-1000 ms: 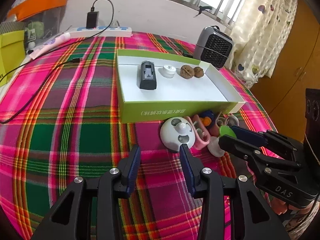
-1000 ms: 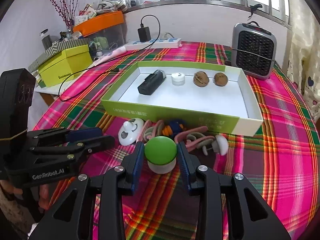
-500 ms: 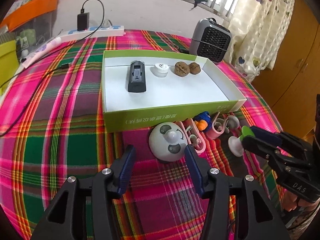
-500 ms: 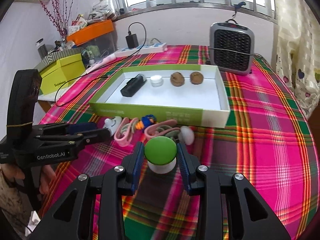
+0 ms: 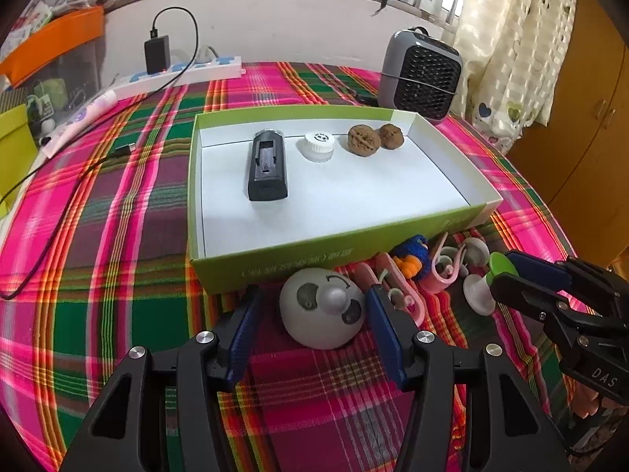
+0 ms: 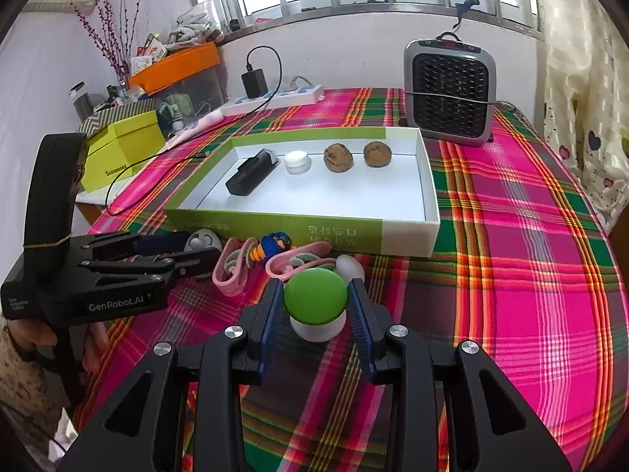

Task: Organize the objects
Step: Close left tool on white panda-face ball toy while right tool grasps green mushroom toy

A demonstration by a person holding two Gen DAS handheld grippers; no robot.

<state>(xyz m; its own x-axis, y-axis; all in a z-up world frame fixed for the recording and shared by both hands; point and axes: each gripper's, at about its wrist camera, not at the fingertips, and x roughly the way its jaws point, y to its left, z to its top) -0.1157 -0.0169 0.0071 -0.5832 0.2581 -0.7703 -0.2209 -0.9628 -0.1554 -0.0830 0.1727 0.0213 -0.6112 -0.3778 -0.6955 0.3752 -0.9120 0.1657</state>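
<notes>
A green-walled white tray (image 5: 452, 169) (image 6: 426, 196) holds a black battery pack (image 5: 267, 165), a white jar (image 5: 319, 146) and two walnuts (image 5: 363, 139). In front of it lie a white panda-faced toy (image 5: 322, 308), pink clips (image 5: 436, 275) and a blue knitted toy (image 5: 412, 249). My left gripper (image 5: 310, 326) is open, its jaws on either side of the panda toy. My right gripper (image 6: 315, 308) is shut on a green-capped mushroom toy (image 6: 315, 295), held above the cloth in front of the tray; it also shows in the left wrist view (image 5: 501, 265).
A grey heater (image 6: 450, 90) stands behind the tray. A power strip (image 5: 188, 72) with charger and cable lies at the back left. A yellow-green box (image 6: 122, 145) and orange bin (image 6: 177, 65) sit left. The plaid table edge drops off on the right.
My left gripper has moved forward so its open jaws now flank the panda toy. My right gripper has kept hold of the mushroom toy and drawn back a little from the tray.
</notes>
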